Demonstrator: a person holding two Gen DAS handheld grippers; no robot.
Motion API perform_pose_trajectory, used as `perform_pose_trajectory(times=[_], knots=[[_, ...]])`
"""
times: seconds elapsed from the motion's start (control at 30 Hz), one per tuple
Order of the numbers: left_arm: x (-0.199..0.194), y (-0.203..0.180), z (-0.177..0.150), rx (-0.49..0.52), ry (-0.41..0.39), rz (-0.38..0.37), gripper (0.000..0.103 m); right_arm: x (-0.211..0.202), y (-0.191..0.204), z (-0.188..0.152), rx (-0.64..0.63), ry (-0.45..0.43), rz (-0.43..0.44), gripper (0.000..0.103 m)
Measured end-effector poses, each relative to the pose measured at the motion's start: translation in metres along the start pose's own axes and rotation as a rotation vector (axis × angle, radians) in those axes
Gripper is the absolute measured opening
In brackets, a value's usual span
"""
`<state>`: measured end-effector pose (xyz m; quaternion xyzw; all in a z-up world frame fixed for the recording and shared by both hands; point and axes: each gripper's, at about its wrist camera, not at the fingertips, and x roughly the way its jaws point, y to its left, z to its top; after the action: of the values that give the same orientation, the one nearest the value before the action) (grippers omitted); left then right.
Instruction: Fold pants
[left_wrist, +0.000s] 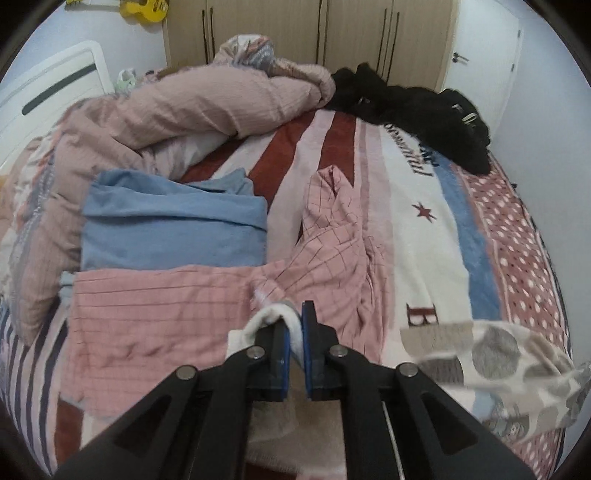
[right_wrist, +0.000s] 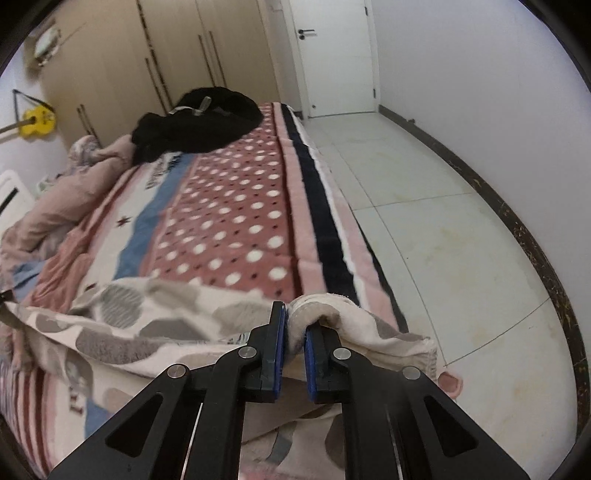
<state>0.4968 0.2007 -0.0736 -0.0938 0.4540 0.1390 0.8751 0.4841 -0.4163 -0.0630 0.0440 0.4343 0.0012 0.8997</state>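
The pants (right_wrist: 129, 325) are cream fleece with grey spots, and they hang stretched between my two grippers above the bed. In the left wrist view my left gripper (left_wrist: 293, 314) is shut on a white edge of the pants, and the spotted cloth (left_wrist: 491, 354) trails off to the right. My right gripper (right_wrist: 295, 314) is shut on a bunched cream fold at the other end, close to the bed's right edge. The cloth sags over the blanket and hides what lies under it.
A pink checked garment (left_wrist: 147, 325) and a folded blue one (left_wrist: 173, 229) lie on the left of the patterned blanket (left_wrist: 406, 221). A pink duvet (left_wrist: 184, 110) and black clothes (left_wrist: 424, 110) sit at the far end. Tiled floor (right_wrist: 443, 221) lies to the right.
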Motion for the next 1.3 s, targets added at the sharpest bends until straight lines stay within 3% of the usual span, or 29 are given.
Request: perform_pose_trajectory(times=[0.03,0.07,0.1,0.17,0.27,0.33,0.37,0.4,0.47,0.53,0.63,0.73,0.9,1.1,1.17,1.2,1.3], knots=[[0.011,-0.003,0.003,0.005,0.018,0.015,0.007,0.010,-0.001,0.004,0.012,0.006,-0.003,0.004],[0.017,-0.006,0.004,0.009,0.032,0.028,0.016,0.022,-0.003,0.007,0.029,0.015,-0.002,0.004],[0.022,-0.008,0.005,0.009,0.043,0.034,0.033,0.035,-0.005,0.009,0.042,0.023,-0.006,0.005],[0.017,-0.008,0.004,0.000,0.025,-0.023,0.058,0.054,-0.003,0.006,0.046,0.036,-0.012,0.010],[-0.004,-0.006,0.007,0.018,-0.033,-0.031,0.065,0.076,-0.001,0.000,0.043,0.092,-0.013,0.040],[-0.031,-0.001,0.009,0.049,-0.098,0.019,0.086,0.075,-0.002,-0.005,0.052,0.088,-0.001,0.062],[-0.040,0.000,0.012,0.063,-0.133,0.043,0.098,0.071,-0.003,-0.005,0.055,0.079,0.012,0.065],[-0.059,0.006,0.014,0.077,-0.198,0.086,0.101,0.064,-0.004,-0.004,0.058,0.068,0.025,0.068],[-0.077,0.020,0.018,0.040,-0.206,0.080,0.101,0.054,-0.007,0.002,0.065,0.052,0.024,0.071],[-0.086,0.033,0.016,-0.015,-0.158,0.018,0.101,0.043,-0.009,0.008,0.067,0.031,-0.017,0.088],[-0.100,0.031,-0.008,-0.016,-0.129,-0.106,0.101,0.020,-0.015,0.015,0.090,0.001,-0.008,0.089],[-0.105,0.016,-0.054,0.012,-0.086,-0.250,0.101,0.000,-0.013,0.005,0.115,0.002,0.061,0.089],[-0.079,-0.002,-0.152,-0.053,0.058,-0.502,0.101,-0.026,0.011,-0.055,0.083,0.061,0.235,0.089],[-0.006,-0.024,-0.227,-0.228,0.278,-0.715,0.101,-0.023,0.032,-0.147,0.200,0.153,0.489,0.089],[0.006,-0.029,-0.226,-0.264,0.259,-0.734,0.101,-0.011,0.037,-0.163,0.231,0.180,0.519,0.089],[0.010,-0.032,-0.220,-0.274,0.212,-0.734,0.101,-0.003,0.040,-0.167,0.238,0.183,0.519,0.089],[0.019,-0.033,-0.206,-0.334,0.162,-0.746,0.101,0.011,0.040,-0.162,0.272,0.123,0.512,0.089]])
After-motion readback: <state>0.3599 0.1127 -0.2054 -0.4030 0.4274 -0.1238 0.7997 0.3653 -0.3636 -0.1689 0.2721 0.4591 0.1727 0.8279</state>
